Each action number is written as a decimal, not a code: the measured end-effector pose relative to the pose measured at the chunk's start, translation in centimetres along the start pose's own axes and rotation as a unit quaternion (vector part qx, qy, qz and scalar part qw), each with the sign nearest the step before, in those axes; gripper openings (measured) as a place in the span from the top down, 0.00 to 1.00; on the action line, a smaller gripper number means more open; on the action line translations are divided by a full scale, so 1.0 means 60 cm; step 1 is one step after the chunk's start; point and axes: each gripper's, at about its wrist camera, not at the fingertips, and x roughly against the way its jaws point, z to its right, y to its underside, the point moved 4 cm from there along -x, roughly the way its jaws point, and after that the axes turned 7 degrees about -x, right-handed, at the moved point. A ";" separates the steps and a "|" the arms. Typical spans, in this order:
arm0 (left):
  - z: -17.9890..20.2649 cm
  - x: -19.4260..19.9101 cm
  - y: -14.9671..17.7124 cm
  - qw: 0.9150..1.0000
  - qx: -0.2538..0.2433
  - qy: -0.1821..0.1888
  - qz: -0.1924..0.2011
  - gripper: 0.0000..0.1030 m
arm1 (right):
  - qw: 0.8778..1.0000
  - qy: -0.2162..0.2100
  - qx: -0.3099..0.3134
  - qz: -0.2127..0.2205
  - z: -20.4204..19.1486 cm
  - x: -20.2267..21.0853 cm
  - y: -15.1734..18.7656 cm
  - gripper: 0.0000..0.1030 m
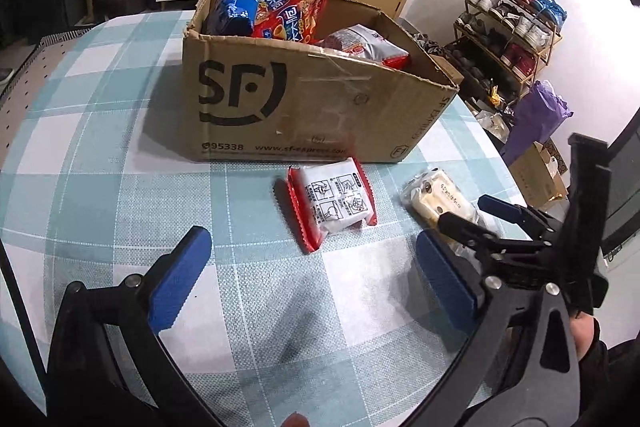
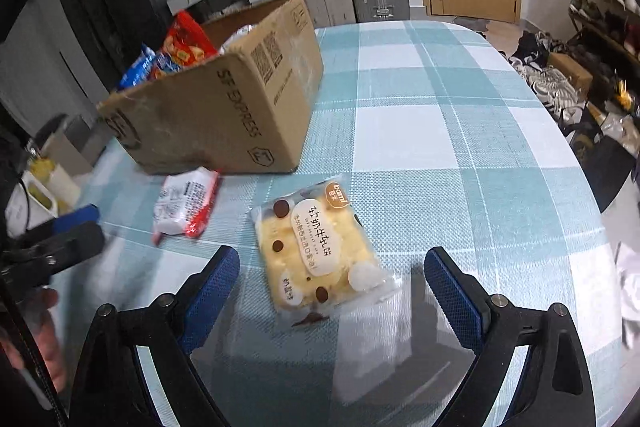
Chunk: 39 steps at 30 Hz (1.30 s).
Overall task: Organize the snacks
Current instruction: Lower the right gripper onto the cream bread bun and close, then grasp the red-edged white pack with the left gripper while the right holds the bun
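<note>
Your left gripper hangs over the checked tablecloth with its blue pads spread wide and nothing between them. The red-and-white snack packet lies flat on the cloth at 12 o'clock from that gripper, clear of both pads and just in front of the cardboard box.

Your right gripper is also spread wide. The yellow cake packet lies flat between its two pads, a little ahead of them, touching neither. From the left wrist camera this same packet sits at 3 o'clock from the red-and-white one, partly hidden behind the right gripper's fingers.

The box stands open on the table, at 11 o'clock from the cake packet in the right wrist view. Inside it: a blue bag and a red bag standing up at the far left corner, and a silver-and-red bag lying toward the right side.

Right wrist view is motion-blurred at the left edge; the red-and-white packet there is smeared and its print is unreadable.
</note>
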 end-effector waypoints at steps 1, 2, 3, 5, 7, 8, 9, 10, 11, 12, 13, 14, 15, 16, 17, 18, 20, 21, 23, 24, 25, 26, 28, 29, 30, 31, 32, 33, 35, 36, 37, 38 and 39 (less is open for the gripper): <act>-0.002 0.000 0.000 1.000 0.001 0.001 0.000 0.01 | 1.000 0.003 0.006 -0.004 -0.003 -0.006 -0.001 0.07; -0.003 -0.004 0.000 1.000 0.002 0.000 -0.001 0.01 | 1.000 0.004 0.010 -0.006 -0.004 -0.010 0.000 0.07; -0.006 -0.002 0.003 1.000 0.003 0.000 -0.001 0.01 | 1.000 0.006 0.012 -0.007 -0.005 -0.014 -0.001 0.07; -0.007 -0.008 0.007 1.000 0.006 -0.001 -0.006 0.01 | 1.000 0.007 0.017 -0.005 -0.006 -0.019 -0.002 0.08; -0.005 -0.017 0.012 1.000 0.006 0.001 -0.013 0.01 | 0.999 0.021 0.028 -0.002 -0.009 -0.026 -0.006 0.10; -0.004 -0.020 0.015 1.000 0.005 0.001 -0.015 0.01 | 0.999 0.025 0.032 -0.002 -0.010 -0.029 -0.006 0.10; -0.003 -0.023 0.017 1.000 0.005 0.000 -0.016 0.01 | 0.999 0.026 0.034 -0.001 -0.011 -0.031 -0.008 0.14; -0.002 -0.025 0.019 1.000 0.005 0.000 -0.016 0.01 | 0.999 0.029 0.039 0.000 -0.012 -0.032 -0.009 0.19; -0.001 -0.029 0.019 1.000 0.006 0.000 -0.017 0.01 | 0.998 0.035 0.049 0.002 -0.016 -0.035 -0.010 0.21; -0.002 -0.032 0.020 1.000 0.007 -0.003 -0.018 0.01 | 0.997 0.045 0.060 0.002 -0.020 -0.038 -0.009 0.26; -0.003 -0.034 0.020 1.000 0.011 -0.006 -0.018 0.01 | 0.996 0.048 0.069 0.004 -0.024 -0.039 -0.008 0.32; -0.004 -0.036 0.019 1.000 0.014 -0.005 -0.018 0.01 | 0.996 0.040 0.075 0.006 -0.028 -0.038 -0.008 0.38; -0.005 -0.035 0.020 1.000 0.016 -0.004 -0.018 0.01 | 0.996 0.039 0.082 0.009 -0.031 -0.039 -0.006 0.42; -0.005 -0.035 0.018 1.000 0.018 -0.005 -0.017 0.01 | 0.996 0.039 0.085 0.010 -0.032 -0.040 -0.007 0.43; -0.007 -0.031 0.016 1.000 0.017 -0.007 -0.016 0.01 | 0.996 0.035 0.084 0.009 -0.031 -0.040 -0.006 0.43; -0.006 -0.025 0.018 1.000 0.016 -0.009 -0.016 0.01 | 0.996 0.031 0.081 0.010 -0.029 -0.039 -0.005 0.43; -0.004 -0.023 0.017 1.000 0.016 -0.010 -0.014 0.01 | 0.997 0.018 0.071 0.012 -0.023 -0.037 -0.008 0.43; -0.004 -0.024 0.017 1.000 0.016 -0.011 -0.016 0.01 | 0.998 0.014 0.066 0.016 -0.020 -0.034 -0.008 0.43; -0.004 -0.028 0.017 1.000 0.019 -0.014 -0.019 0.01 | 0.998 0.004 0.052 0.019 -0.013 -0.027 -0.009 0.43; -0.004 -0.029 0.016 0.999 0.021 -0.013 -0.020 0.01 | 0.999 -0.004 0.043 0.020 -0.009 -0.023 -0.009 0.43; -0.004 -0.031 0.016 0.999 0.023 -0.012 -0.023 0.01 | 0.999 -0.008 0.036 0.021 -0.007 -0.017 -0.006 0.43; -0.002 -0.035 0.014 0.999 0.024 -0.011 -0.026 0.01 | 0.999 -0.012 0.031 0.021 -0.005 -0.011 -0.004 0.43; -0.002 -0.033 0.015 0.999 0.023 -0.013 -0.028 0.01 | 0.999 -0.019 0.023 0.026 -0.003 0.004 0.000 0.43; 0.000 -0.035 0.016 0.999 0.022 -0.014 -0.029 0.01 | 0.999 -0.021 0.021 0.027 -0.003 0.013 0.006 0.43; 0.003 -0.038 0.015 0.999 0.022 -0.013 -0.030 0.01 | 0.999 -0.022 0.019 0.028 -0.002 0.018 0.008 0.43; 0.005 -0.041 0.014 0.999 0.022 -0.013 -0.031 0.01 | 0.999 -0.025 0.017 0.030 0.000 0.023 0.009 0.43; 0.009 -0.045 0.010 0.999 0.021 -0.013 -0.033 0.01 | 0.999 -0.027 0.015 0.031 0.001 0.028 0.011 0.43; 0.011 -0.047 0.010 0.999 0.020 -0.014 -0.033 0.01 | 0.999 -0.028 0.014 0.033 0.002 0.033 0.014 0.43; 0.016 -0.055 0.003 0.999 0.018 -0.017 -0.035 0.01 | 0.999 -0.032 0.010 0.035 0.005 0.040 0.018 0.43; 0.018 -0.059 0.001 0.999 0.017 -0.017 -0.036 0.01 | 0.999 -0.035 0.008 0.036 0.006 0.044 0.020 0.43; 0.021 -0.064 -0.003 0.999 0.016 -0.018 -0.039 0.01 | 0.999 -0.037 0.006 0.038 0.006 0.049 0.022 0.43; 0.024 -0.072 -0.007 0.999 0.016 -0.019 -0.043 0.01 | 0.998 -0.040 0.005 0.039 0.007 0.054 0.024 0.43; 0.027 -0.081 -0.011 0.999 0.015 -0.015 -0.048 0.01 | 0.998 -0.043 0.004 0.042 0.007 0.058 0.025 0.43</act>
